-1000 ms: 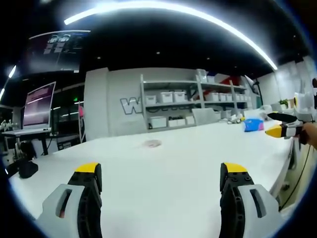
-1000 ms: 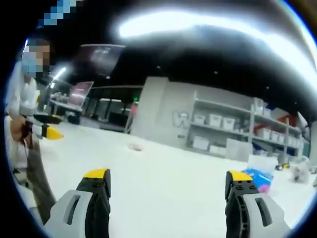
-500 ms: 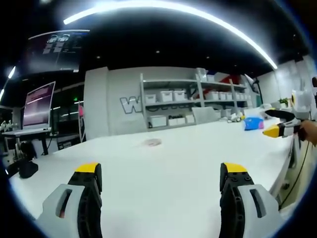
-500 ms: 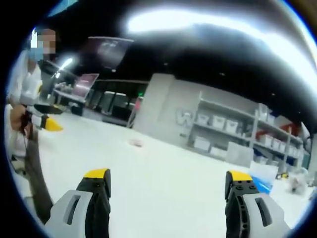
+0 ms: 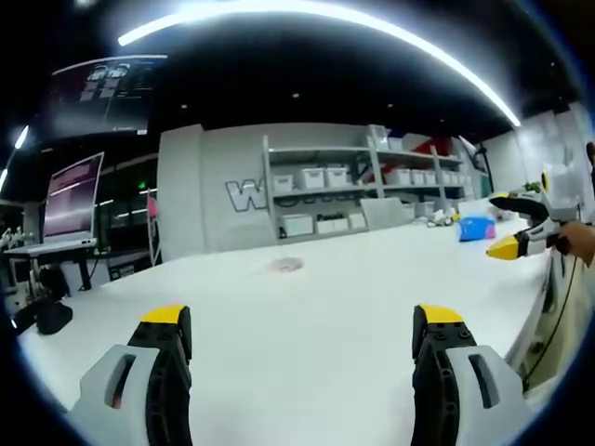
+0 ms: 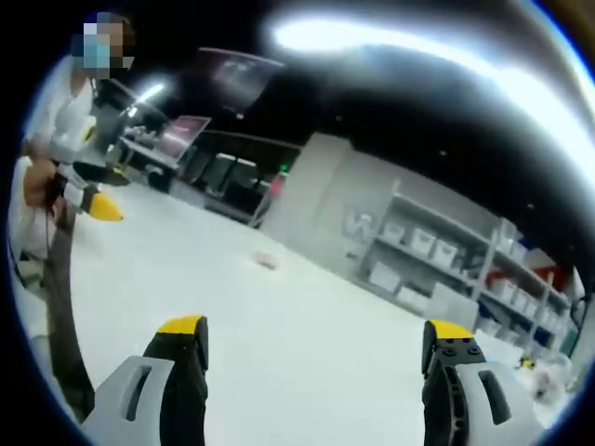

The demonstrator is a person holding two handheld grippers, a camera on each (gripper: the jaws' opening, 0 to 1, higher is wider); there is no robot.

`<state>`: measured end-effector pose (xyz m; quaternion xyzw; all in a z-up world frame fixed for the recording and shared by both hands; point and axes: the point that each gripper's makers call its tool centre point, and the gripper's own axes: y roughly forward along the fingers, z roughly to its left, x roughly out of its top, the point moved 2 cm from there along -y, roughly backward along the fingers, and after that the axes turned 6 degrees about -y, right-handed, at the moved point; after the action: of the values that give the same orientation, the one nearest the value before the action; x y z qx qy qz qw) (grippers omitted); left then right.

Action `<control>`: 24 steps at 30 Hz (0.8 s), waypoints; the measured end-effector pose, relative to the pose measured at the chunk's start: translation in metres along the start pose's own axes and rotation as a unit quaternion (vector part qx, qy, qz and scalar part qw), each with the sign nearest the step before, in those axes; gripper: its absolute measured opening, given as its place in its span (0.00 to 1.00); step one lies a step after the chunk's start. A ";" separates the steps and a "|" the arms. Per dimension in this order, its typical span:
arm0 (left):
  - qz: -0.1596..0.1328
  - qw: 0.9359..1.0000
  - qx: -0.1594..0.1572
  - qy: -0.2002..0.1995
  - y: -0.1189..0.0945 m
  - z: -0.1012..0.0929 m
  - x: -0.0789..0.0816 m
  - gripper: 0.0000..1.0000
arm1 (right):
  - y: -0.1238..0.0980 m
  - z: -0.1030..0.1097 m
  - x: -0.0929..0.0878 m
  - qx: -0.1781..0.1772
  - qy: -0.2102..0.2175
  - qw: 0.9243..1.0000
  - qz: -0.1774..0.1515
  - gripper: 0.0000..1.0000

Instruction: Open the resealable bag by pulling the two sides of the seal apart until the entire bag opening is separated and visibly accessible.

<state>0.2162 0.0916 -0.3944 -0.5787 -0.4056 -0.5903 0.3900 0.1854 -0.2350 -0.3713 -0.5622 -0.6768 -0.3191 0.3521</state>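
One white table [image 5: 307, 307] – shelves [image 5: 363, 190] behind, perhaps bins, both tongs agape.

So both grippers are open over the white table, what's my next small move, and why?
Probably bring both grippers toward the small flat item far out on the table; it may be the bag, though it is too small to tell. The left gripper and right gripper are both open, holding nothing, well short of it.
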 end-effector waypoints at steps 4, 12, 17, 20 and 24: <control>-0.002 1.000 0.001 -0.002 0.000 0.001 0.001 0.98 | 0.003 0.003 0.002 0.010 -0.009 1.000 0.000 0.95; 0.000 1.000 0.001 -0.001 0.000 0.001 -0.001 0.98 | 0.006 0.001 0.013 0.012 -0.013 1.000 -0.017 0.96; -0.001 1.000 0.001 -0.004 -0.001 0.001 -0.002 0.98 | 0.010 0.000 0.018 0.017 -0.024 0.999 -0.021 0.97; -0.001 1.000 0.002 -0.004 -0.001 0.001 -0.002 0.98 | 0.012 0.001 0.019 0.023 -0.034 0.999 -0.020 0.97; -0.001 1.000 0.003 -0.005 -0.001 0.002 -0.003 0.98 | 0.014 0.003 0.022 0.028 -0.040 0.999 -0.022 0.97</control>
<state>0.2161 0.0936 -0.3969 -0.5807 -0.4096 -0.5863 0.3890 0.1964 -0.2186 -0.3545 -0.5496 -0.7112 -0.2852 0.3328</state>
